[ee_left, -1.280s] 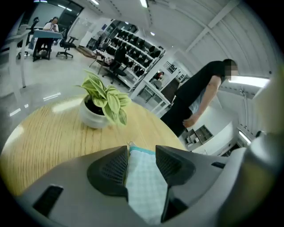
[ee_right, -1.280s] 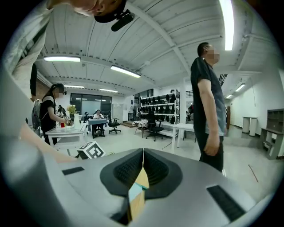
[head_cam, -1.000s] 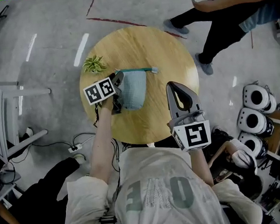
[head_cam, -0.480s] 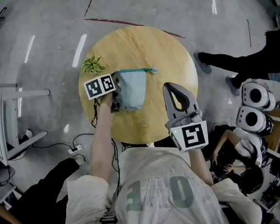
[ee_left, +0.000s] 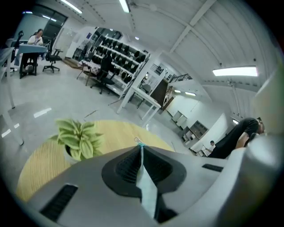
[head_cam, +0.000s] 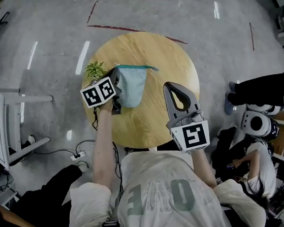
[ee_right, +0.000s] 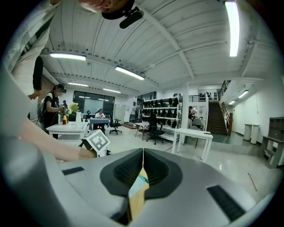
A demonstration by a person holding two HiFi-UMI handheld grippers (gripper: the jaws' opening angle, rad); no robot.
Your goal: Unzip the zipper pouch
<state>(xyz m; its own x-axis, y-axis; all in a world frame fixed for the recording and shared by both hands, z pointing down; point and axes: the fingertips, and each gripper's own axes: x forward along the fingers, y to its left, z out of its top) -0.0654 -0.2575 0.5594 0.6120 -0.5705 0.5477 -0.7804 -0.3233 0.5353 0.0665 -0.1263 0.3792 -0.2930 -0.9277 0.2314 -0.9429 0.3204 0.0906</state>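
A light blue zipper pouch point(head_cam: 132, 85) with a teal zipper point(head_cam: 137, 66) along its far edge is over the left part of the round wooden table point(head_cam: 155, 121). My left gripper point(head_cam: 117, 78) has just been closing and is shut on the pouch's left edge. In the left gripper view a thin fold of the pouch fabric point(ee_left: 146, 190) sits pinched in that gripper point(ee_left: 141, 150), and the zipper end point(ee_left: 139, 142) pokes out beyond. My right gripper point(head_cam: 173, 87) hovers over the table's right side, shut and empty, apart from the pouch; the right gripper view shows this gripper point(ee_right: 143, 153) shut too.
A small potted plant point(head_cam: 94, 68) stands at the table's left rim, close to the left gripper, and shows large in the left gripper view as well point(ee_left: 80, 138). A person's legs point(head_cam: 263, 91) are right of the table. A power strip point(head_cam: 76, 156) lies on the floor.
The left gripper's jaws closed on the pouch's left edge and rose, lifting that side. The right gripper stayed put. The person walking at the right moved farther right.
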